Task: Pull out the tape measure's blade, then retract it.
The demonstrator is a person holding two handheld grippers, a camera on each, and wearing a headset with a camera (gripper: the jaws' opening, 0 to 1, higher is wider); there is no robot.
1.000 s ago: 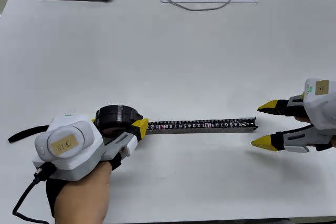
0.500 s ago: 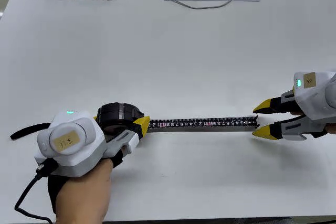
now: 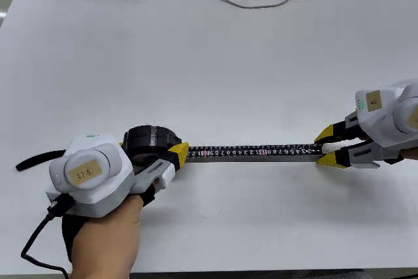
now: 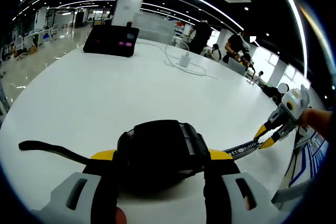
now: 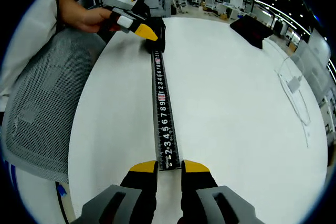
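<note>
Head view: the left tool (image 3: 168,164) clamps the round black tape measure (image 3: 149,145) on the white counter (image 3: 228,63), its dark numbered blade (image 3: 251,152) drawn out toward the right tool (image 3: 324,148). Left gripper view: jaws press the case's sides. Right gripper view: the jaws pinch the blade's end.

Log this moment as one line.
left gripper: shut on tape measure | right gripper: jaws flank blade end, grip unclear | blade: extended on table
</note>
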